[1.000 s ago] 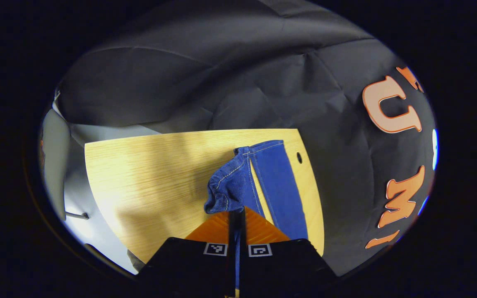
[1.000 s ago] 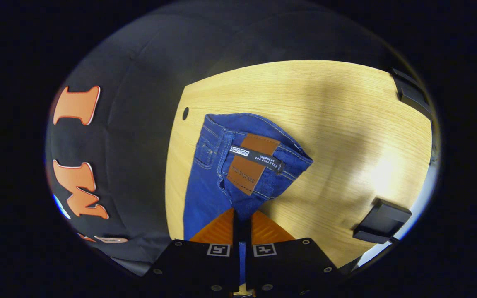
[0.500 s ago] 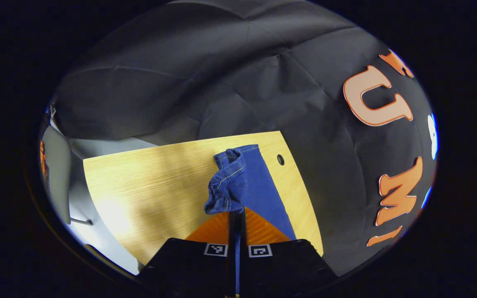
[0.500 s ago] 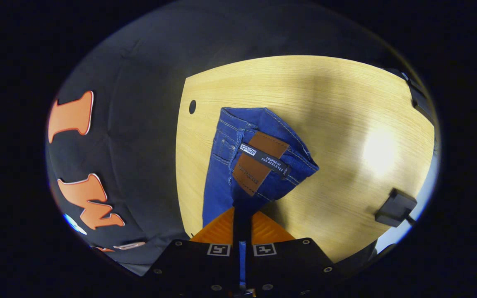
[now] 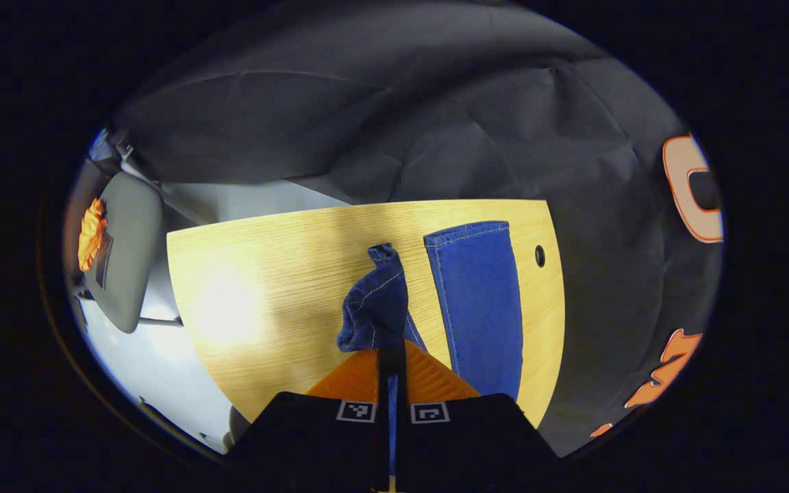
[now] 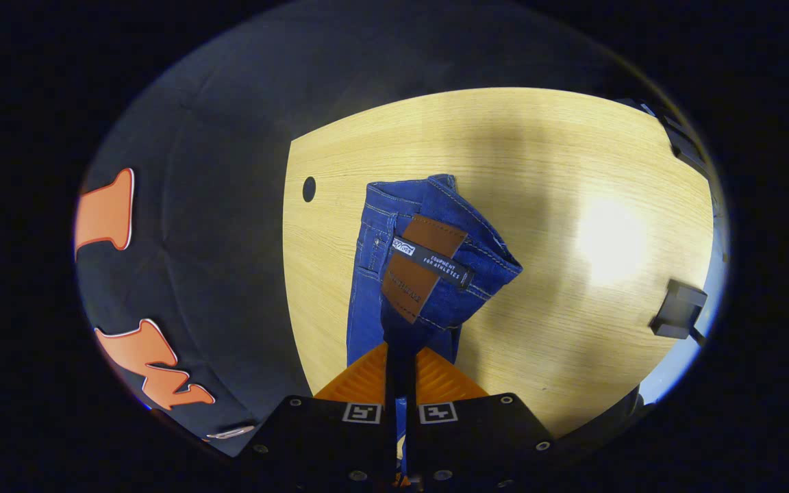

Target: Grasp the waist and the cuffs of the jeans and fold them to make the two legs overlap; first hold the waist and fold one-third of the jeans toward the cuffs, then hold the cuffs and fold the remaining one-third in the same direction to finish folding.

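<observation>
Blue jeans lie along the wooden table (image 5: 264, 287). In the left gripper view my left gripper (image 5: 390, 352) is shut on a bunched cuff (image 5: 375, 305), lifted off the wood. The other leg (image 5: 480, 301) lies flat to its right, its cuff hem toward the far edge. In the right gripper view my right gripper (image 6: 400, 352) is shut on the waist (image 6: 435, 274), which carries a brown leather patch (image 6: 422, 267). The waistband is raised and folded over the denim lying on the table (image 6: 572, 287) beneath it.
A round cable hole (image 5: 540, 256) pierces the table near the flat leg; the same hole (image 6: 309, 189) shows left of the waist. A grey chair (image 5: 124, 253) stands off the table's left side. A black box (image 6: 679, 311) sits at the table's right edge.
The left gripper has carried the held cuff away from the flat leg, so a strip of table shows between them. The right gripper has shifted a little with the waist still held.
</observation>
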`<state>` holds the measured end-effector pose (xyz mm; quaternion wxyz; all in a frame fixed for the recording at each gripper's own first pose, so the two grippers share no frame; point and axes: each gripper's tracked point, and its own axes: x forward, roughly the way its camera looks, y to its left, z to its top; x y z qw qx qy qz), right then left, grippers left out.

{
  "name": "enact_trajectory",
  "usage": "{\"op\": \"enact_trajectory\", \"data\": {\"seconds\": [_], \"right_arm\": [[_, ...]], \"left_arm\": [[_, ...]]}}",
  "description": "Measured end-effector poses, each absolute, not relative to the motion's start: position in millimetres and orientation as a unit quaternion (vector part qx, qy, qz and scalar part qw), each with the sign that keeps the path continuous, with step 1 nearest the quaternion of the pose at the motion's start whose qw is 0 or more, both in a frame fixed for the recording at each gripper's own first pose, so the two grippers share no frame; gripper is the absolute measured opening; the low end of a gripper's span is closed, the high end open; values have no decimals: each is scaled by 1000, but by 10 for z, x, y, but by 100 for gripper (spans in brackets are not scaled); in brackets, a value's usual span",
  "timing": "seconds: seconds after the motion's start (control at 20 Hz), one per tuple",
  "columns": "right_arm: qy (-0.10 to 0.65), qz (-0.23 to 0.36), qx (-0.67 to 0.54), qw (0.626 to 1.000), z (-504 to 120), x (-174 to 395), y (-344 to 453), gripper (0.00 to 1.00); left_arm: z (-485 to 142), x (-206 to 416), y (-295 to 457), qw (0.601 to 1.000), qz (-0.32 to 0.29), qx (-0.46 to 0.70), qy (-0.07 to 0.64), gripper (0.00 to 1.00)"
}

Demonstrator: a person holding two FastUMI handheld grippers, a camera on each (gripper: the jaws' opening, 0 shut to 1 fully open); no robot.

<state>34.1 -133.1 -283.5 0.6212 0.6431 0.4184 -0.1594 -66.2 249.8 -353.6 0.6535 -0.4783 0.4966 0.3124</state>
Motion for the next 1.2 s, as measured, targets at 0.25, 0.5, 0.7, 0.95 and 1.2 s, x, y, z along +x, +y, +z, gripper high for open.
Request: {"op": "enact_trajectory", "data": {"seconds": [0.25, 0.5, 0.7, 0.95, 1.2], "right_arm": [[422, -157, 646, 617, -2808, 681, -1245, 6], [431, -166, 651, 602, -2854, 986, -1225, 6], [435, -174, 653, 595, -2923, 1229, -1260, 6], [449, -177, 639, 599, -2966, 1503, -1250, 6], [474, -187, 634, 582, -3182, 1747, -1227, 6]], "left_arm": [[-3716, -28, 2415, 631, 315, -487, 515, 4], [-3813, 500, 2313, 640, 279, -458, 550, 4], [-3911, 989, 2219, 691, 173, -392, 581, 4], [-4020, 1498, 2306, 730, 108, -316, 597, 4], [-4236, 1612, 2419, 687, 152, -329, 630, 4]]}}
